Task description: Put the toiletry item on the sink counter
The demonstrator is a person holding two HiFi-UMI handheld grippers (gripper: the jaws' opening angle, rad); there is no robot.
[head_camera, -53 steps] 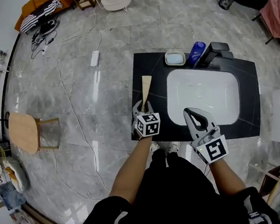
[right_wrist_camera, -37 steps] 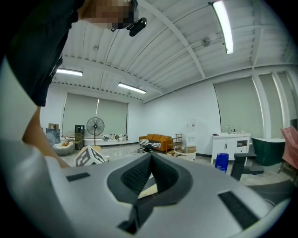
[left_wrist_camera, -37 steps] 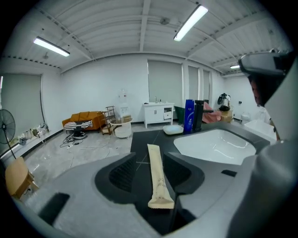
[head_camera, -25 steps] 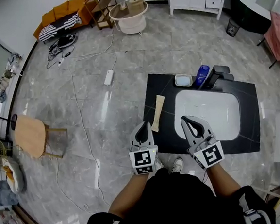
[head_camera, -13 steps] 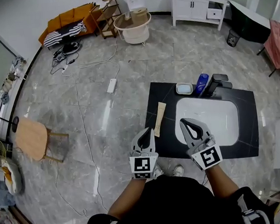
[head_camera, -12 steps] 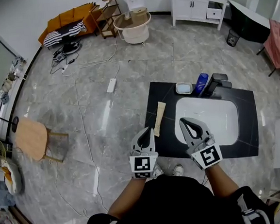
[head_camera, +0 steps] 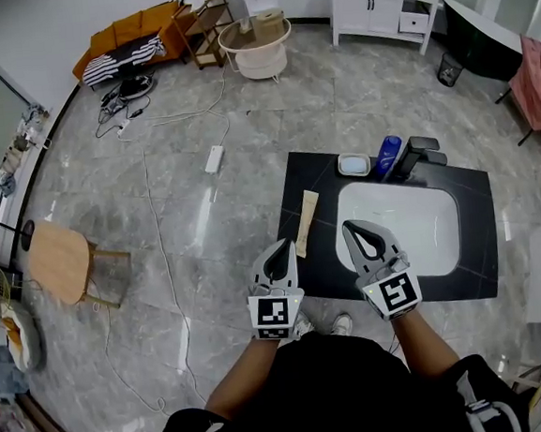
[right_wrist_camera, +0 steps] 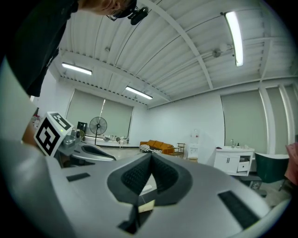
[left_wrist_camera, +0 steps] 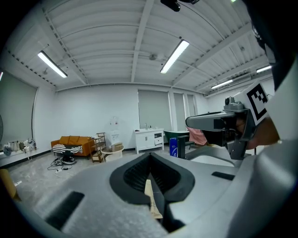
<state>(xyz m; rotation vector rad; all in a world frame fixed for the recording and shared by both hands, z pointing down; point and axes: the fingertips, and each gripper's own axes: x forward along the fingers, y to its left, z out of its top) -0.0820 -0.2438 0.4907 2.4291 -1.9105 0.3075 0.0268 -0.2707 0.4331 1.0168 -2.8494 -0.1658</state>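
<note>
Grey marble floor all round, low black bench (head_camera: 483, 229) in the middle with a white basin (head_camera: 413, 226) sunk in it. Tube (head_camera: 303, 222), tan, lies flat on the bench's left strip, between the left edge and the basin, long axis running front to back. It touches nothing but the bench.

Left gripper (head_camera: 282, 244): jaws fully together, nothing held. Its tip hangs near the bench's front-left corner, close to the tube's near end but apart from it. In the left gripper view the tube shows only as a tan sliver through the gap behind the closed tips.

Right gripper (head_camera: 348, 225): jaws together too, empty. It hangs over the front edge of the bench at the basin's near-left corner. Both grippers are side by side, pointing away from the person, marker cubes toward the body.

Back of bench: small white dish (head_camera: 354, 164), blue bottle (head_camera: 389, 156) just right of it, black tap (head_camera: 420, 155) right of the bottle.

Room: orange sofa (head_camera: 129, 46) far left, round tub (head_camera: 256, 47) beside a small rack, white cabinet (head_camera: 384, 8) at the back wall, wooden stool (head_camera: 60, 266) at left, white cable with a power strip (head_camera: 214, 159) across the floor, pink cloth (head_camera: 537, 84) at the right edge.
</note>
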